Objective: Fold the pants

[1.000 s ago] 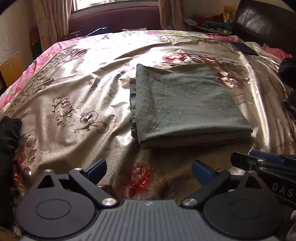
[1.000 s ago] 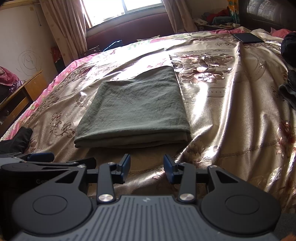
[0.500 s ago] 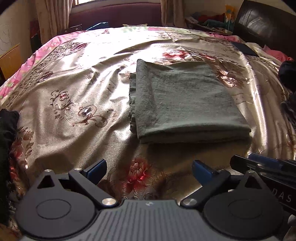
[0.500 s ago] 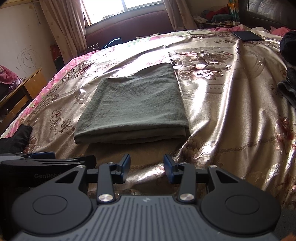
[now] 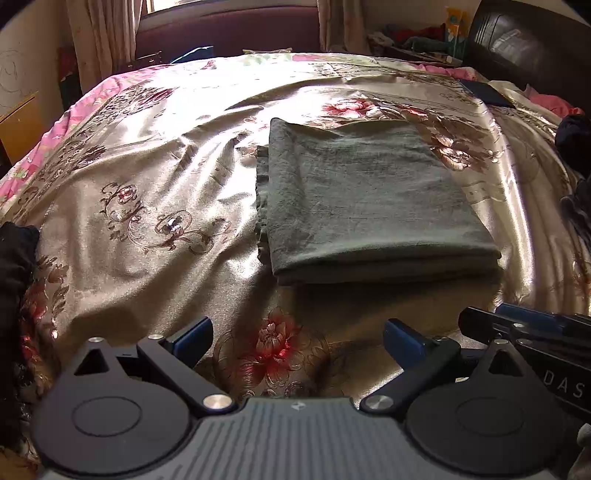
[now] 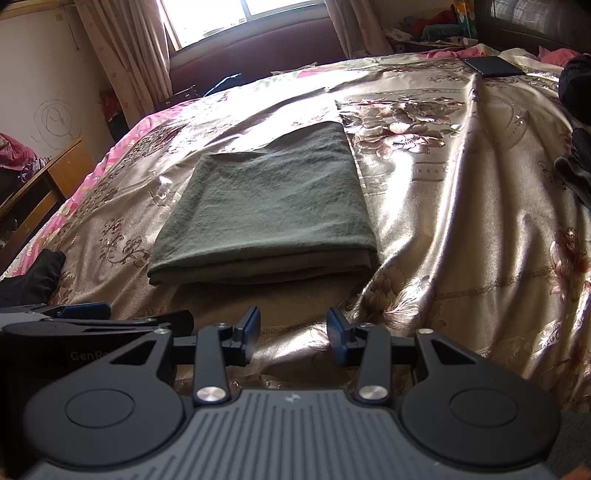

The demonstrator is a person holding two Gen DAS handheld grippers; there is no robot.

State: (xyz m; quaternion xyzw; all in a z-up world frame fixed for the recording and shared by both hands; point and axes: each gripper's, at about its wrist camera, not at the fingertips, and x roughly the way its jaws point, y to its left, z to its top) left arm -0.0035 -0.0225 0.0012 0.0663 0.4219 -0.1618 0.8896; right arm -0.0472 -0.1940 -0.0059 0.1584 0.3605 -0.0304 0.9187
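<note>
The grey-green pants (image 5: 365,199) lie folded into a flat rectangle on the satin floral bedspread (image 5: 147,206), with the thick folded edge toward me. My left gripper (image 5: 297,341) hovers over the bedspread short of that edge, jaws wide apart and empty. In the right wrist view the same pants (image 6: 269,206) lie straight ahead. My right gripper (image 6: 293,330) hangs just before their near edge, jaws partly apart with nothing between them. The two grippers sit side by side, each showing at the other's frame edge.
Dark clothing (image 5: 14,266) lies at the bed's left edge and more dark clothes (image 6: 576,147) at the right. A dark flat phone (image 6: 495,66) rests near the headboard. A wooden desk (image 6: 48,181) stands left of the bed, under a curtained window (image 6: 236,18).
Both views have shifted slightly, with the pants sitting a little higher in frame. The pants and both grippers' jaws look the same.
</note>
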